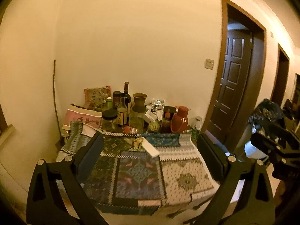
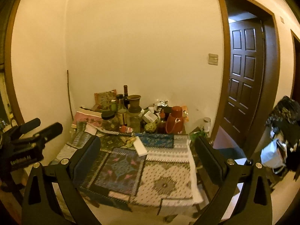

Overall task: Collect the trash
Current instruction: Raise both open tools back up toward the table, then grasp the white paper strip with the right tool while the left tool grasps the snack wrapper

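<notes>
A white flat box [image 1: 151,148] [image 2: 140,146] lies on the patterned tablecloth [image 1: 180,176] [image 2: 168,178] next to a crumpled yellowish wrapper [image 1: 137,142] [image 2: 130,141]. Crumpled foil [image 1: 157,104] [image 2: 162,103] sits at the back among the bottles. My left gripper [image 1: 150,150] is open and empty, held above the table's near half. My right gripper [image 2: 147,150] is open and empty, at about the same distance; it shows at the right edge of the left wrist view [image 1: 277,148]. The left gripper shows at the left in the right wrist view [image 2: 43,129].
Bottles, jars, a clay vase [image 1: 139,101] [image 2: 134,102] and a red thermos [image 1: 180,120] [image 2: 174,120] crowd the table's far side against the wall. A dark open door [image 1: 234,78] [image 2: 245,71] is to the right. A black-lined bin [image 1: 266,116] [image 2: 283,127] stands at far right.
</notes>
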`<state>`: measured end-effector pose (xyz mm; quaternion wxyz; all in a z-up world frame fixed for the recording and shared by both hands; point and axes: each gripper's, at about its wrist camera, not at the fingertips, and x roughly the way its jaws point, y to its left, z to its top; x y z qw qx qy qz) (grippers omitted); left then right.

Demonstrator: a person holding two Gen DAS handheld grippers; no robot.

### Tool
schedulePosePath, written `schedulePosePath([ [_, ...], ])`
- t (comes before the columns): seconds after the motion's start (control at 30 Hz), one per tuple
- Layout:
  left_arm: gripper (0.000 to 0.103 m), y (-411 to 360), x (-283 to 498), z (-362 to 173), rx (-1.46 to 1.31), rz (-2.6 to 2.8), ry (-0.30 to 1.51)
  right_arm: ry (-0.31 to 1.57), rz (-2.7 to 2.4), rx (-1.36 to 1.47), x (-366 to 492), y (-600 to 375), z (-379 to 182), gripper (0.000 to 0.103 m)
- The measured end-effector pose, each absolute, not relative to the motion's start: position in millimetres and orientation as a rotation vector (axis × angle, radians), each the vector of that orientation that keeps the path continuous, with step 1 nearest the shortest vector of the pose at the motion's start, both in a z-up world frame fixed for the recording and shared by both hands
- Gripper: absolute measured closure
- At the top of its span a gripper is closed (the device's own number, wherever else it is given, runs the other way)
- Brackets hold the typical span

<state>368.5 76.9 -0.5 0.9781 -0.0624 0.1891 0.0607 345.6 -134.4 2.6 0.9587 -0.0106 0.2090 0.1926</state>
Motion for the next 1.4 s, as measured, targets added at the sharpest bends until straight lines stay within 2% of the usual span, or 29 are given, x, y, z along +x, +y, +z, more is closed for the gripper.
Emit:
schedulePosePath([
  [0.37,0.003,77,455,-18,-0.122,0.199,0.455,0.49,0.429,-0.026,437,-141,-15,0.003],
  [0.67,0.003,136,544,-45,-0.117,0.173,0.544,0.602,0.372,-0.012,508,-105,-47,0.003],
  [0.8,0.003,168,598,-67,-0.094,0.132,0.616,0.709,0.337,0.012,544,-82,-72,0.003],
  [0.97,0.003,200,664,-119,-0.094,0.067,0.758,0.822,0.29,0.007,583,-57,-110,0.003],
  [1.27,0.004,218,752,-253,-0.131,-0.027,1.056,1.019,0.258,0.053,642,-28,-195,0.003],
  [1.33,0.007,217,765,-274,-0.15,-0.052,1.099,1.052,0.259,0.048,650,-24,-210,0.003],
  [1.4,0.016,216,778,-294,-0.19,-0.079,1.145,1.091,0.263,0.035,658,-21,-226,0.004],
])
